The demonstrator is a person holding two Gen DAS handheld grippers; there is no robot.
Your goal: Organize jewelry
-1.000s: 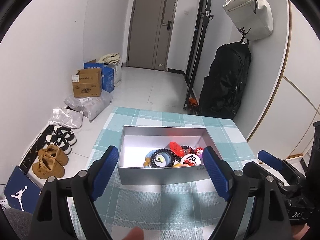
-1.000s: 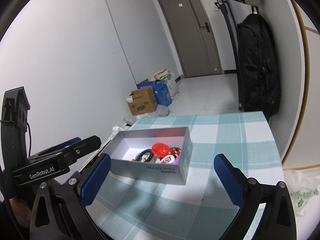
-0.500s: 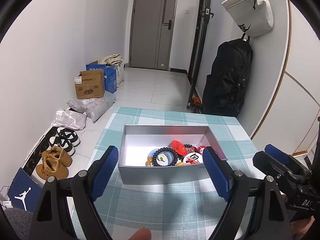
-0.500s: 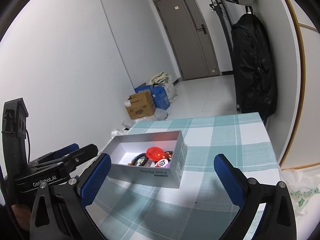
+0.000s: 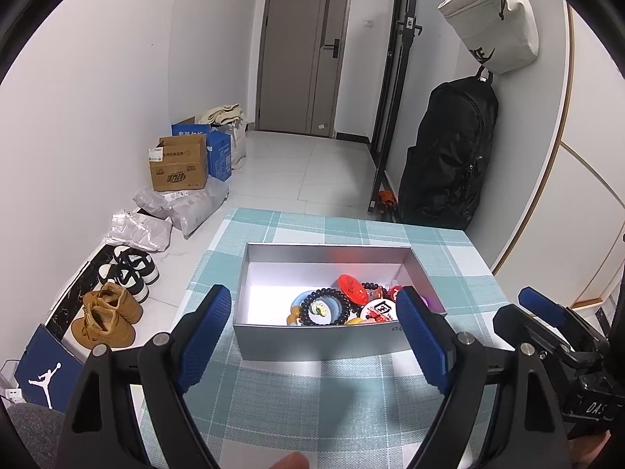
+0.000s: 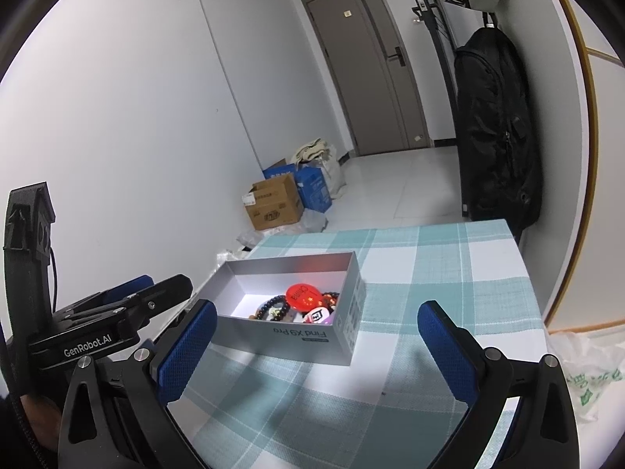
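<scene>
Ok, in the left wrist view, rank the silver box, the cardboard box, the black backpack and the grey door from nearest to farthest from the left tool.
1. Silver box, on the table straight ahead of the left tool.
2. Cardboard box on the floor, left; black backpack on the right wall: too close to call.
3. Grey door, at the far end.

The grey box's point(image 5: 312, 338) near wall hides the lower edges of the trinkets point(image 5: 343, 305) inside.
</scene>
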